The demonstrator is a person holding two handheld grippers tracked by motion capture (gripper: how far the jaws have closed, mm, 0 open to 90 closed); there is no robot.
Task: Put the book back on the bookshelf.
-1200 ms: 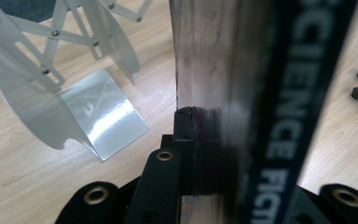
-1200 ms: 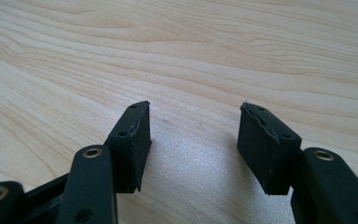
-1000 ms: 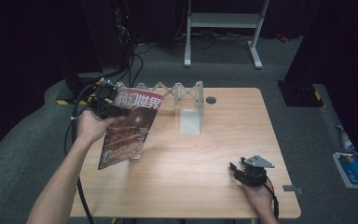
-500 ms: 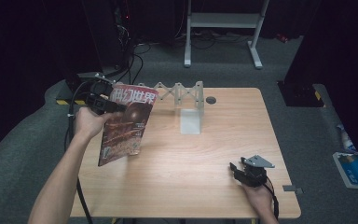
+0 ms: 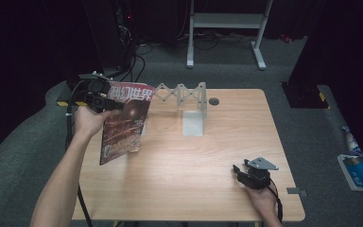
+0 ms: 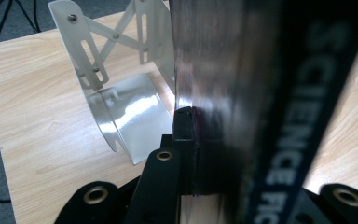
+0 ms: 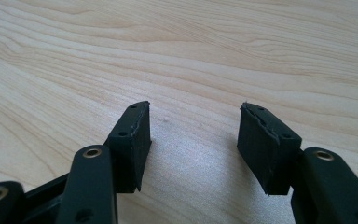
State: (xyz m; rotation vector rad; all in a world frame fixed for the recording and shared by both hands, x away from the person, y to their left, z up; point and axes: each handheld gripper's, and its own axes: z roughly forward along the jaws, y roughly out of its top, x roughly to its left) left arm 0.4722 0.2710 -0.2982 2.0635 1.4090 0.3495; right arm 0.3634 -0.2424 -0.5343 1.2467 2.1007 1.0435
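left gripper: jaws pinched on top edge of magazine, held upright over table's left part | magazine just left of folding metal rack, lower corner near tabletop | right gripper: jaws spread, nothing between, resting near table's front right
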